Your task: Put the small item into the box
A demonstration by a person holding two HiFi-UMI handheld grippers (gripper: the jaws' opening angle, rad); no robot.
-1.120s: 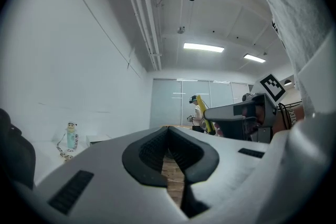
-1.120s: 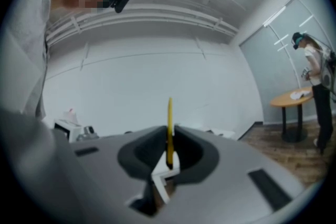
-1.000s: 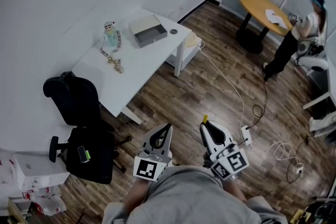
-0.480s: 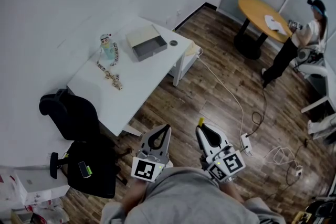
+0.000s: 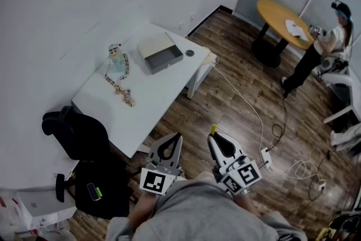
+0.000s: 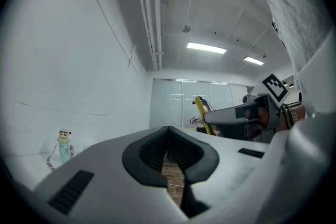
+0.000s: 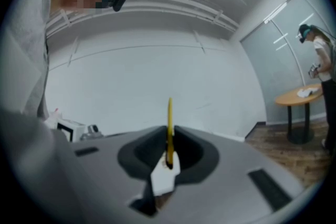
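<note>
Item, thin and yellow, stands pinched upright in the closed jaws of the right gripper. The left gripper is closed with nothing in it. Both are held over the wood floor, well apart from the white table where the open box sits. The pickup looks done; carrying the item over and dropping it in remain.

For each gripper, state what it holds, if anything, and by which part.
The right gripper clamps a thin yellow item by its lower end; the left gripper holds nothing.
</note>
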